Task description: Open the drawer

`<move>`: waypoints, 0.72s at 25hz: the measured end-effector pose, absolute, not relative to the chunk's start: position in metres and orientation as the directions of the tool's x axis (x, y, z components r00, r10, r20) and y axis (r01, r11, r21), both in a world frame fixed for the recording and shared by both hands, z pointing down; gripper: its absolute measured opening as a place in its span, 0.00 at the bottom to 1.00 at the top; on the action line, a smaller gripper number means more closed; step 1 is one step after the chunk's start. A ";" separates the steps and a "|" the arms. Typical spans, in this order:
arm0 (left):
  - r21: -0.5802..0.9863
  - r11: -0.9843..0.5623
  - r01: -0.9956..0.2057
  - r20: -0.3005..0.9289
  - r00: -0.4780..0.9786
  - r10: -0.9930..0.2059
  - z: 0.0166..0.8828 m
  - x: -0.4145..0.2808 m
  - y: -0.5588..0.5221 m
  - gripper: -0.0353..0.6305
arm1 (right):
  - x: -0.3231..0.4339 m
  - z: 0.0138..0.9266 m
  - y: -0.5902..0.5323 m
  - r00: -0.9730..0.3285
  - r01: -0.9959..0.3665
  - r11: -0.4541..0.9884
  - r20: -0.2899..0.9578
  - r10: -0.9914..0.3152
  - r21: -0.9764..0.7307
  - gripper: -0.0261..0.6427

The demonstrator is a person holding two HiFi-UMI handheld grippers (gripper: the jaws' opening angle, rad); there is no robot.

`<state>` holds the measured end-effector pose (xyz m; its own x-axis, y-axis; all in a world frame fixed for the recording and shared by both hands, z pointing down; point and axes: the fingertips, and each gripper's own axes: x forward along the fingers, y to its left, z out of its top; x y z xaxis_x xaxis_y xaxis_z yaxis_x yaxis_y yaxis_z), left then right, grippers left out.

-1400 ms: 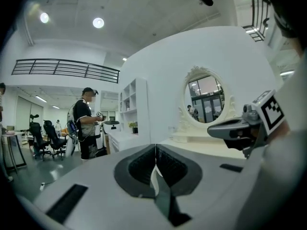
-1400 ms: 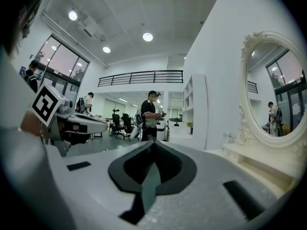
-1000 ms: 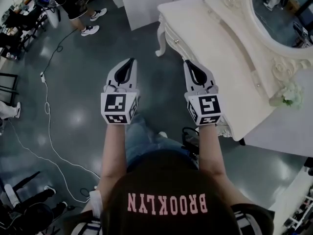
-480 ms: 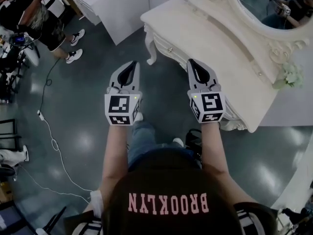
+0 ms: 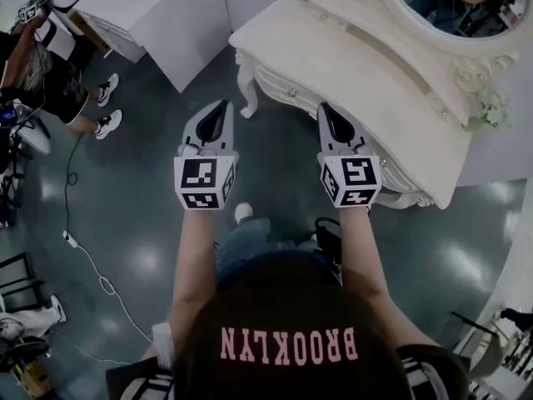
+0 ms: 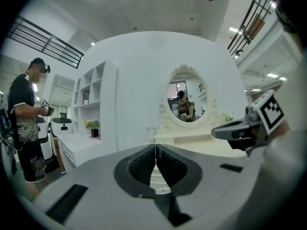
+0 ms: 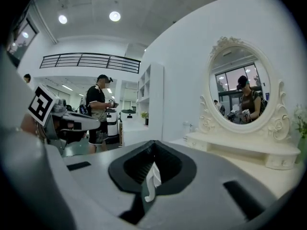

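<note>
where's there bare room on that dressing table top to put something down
The dressing table top is bare along its whole front, between the front edge and the raised shelf under the mirror. It gets tighter at the right end, by the flowers. The floor in front of the table is open for a hand.

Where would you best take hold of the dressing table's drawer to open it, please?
Probably the small knob on the drawer front, approached level from straight in front: it is the only part seen jutting from that face.
</note>
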<state>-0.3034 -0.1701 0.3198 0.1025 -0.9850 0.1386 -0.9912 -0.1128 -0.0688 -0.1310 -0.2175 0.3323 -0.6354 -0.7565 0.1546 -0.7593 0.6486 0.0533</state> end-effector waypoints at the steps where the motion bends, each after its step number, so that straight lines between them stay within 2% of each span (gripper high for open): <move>1: -0.069 -0.128 -0.989 0.141 0.118 -0.983 0.321 -0.310 -0.175 0.06 | -0.137 0.334 -0.220 -0.624 -0.769 0.637 0.158 -0.765 0.045 0.03; 10: -0.040 -0.265 -0.963 0.176 0.254 -0.951 0.333 -0.345 -0.210 0.06 | -0.178 0.356 -0.231 -0.521 -0.846 0.534 0.213 -0.826 0.002 0.03; 18: -0.015 -0.321 -0.947 0.229 0.309 -0.923 0.366 -0.334 -0.246 0.06 | -0.179 0.393 -0.264 -0.487 -0.872 0.485 0.227 -0.843 -0.071 0.03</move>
